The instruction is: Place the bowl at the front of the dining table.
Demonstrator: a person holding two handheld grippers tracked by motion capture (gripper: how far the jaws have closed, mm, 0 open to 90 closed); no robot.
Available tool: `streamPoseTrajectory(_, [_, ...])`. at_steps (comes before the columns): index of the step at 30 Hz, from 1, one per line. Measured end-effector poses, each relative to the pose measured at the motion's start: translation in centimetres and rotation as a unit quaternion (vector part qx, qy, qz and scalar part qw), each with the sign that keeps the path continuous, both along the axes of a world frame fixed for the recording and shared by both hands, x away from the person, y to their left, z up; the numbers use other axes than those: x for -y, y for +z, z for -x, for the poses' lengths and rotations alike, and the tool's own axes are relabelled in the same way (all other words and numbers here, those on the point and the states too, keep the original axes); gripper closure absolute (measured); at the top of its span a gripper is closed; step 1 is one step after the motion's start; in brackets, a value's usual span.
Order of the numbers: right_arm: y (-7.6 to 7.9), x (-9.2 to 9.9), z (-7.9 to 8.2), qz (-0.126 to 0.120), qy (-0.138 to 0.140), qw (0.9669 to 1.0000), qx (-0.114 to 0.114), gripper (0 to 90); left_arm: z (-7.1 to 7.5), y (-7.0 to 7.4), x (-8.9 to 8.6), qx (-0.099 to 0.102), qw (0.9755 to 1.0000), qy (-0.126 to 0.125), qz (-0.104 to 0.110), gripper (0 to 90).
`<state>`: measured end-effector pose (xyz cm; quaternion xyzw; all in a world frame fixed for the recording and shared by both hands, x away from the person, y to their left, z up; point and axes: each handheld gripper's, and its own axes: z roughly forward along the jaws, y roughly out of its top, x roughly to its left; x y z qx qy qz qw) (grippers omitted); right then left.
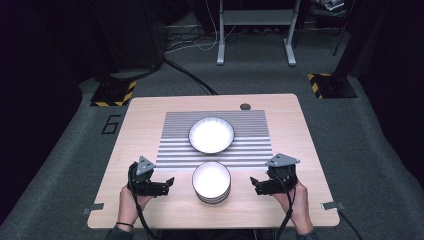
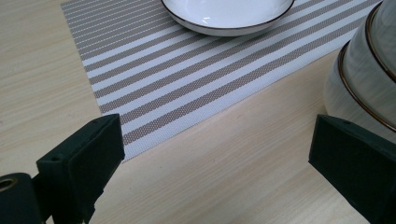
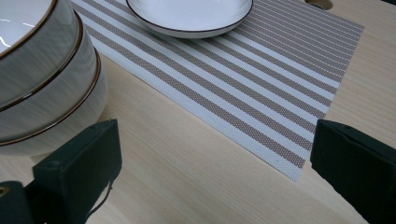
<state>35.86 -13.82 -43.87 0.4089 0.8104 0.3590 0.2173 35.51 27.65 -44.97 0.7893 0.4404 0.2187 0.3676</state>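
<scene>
- The left hand-held gripper (image 1: 167, 183) rests low over the near part of the worktop (image 1: 140, 112), jaws spread wide with nothing between them; in the left gripper view bare wood and a corner of the striped placemat (image 2: 187, 79) lie between the jaws.
- The right hand-held gripper (image 1: 256, 184) mirrors it, jaws likewise wide and empty, both grippers pointing inward toward each other.
- Between the two hand-held grippers, apart from both, stands a stack of bowls (image 1: 212, 182) on bare wood, just off the placemat's near edge. They are round, openings facing up.
- In the right gripper view the stack (image 3: 42, 79) sits just beyond its left jaw, cut off by the frame; gold rims separate at least three bowls, though the exact count is hard to tell.
- Ahead of both grippers, a single shallow white bowl (image 1: 211, 135) with a dark rim sits on the placemat, whose stripes run across from gripper to gripper.
- Both gripper views crop this bowl's far side.
</scene>
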Motion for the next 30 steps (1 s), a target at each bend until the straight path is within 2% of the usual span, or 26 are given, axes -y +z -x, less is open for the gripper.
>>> streamPoseTrajectory(15, [1.3,-1.5,-0.2,-0.002,0.022,0.9997,0.006,1.7,-0.3,1.3,1.4,0.008,0.9998,-0.021,0.000,3.1])
streamPoseTrajectory(30, [2.4,-2.8,-0.4,-0.008,0.043,0.9990,0.010,2.0,-0.7,2.5,2.8,0.013,0.9989,-0.043,0.009,3.2])
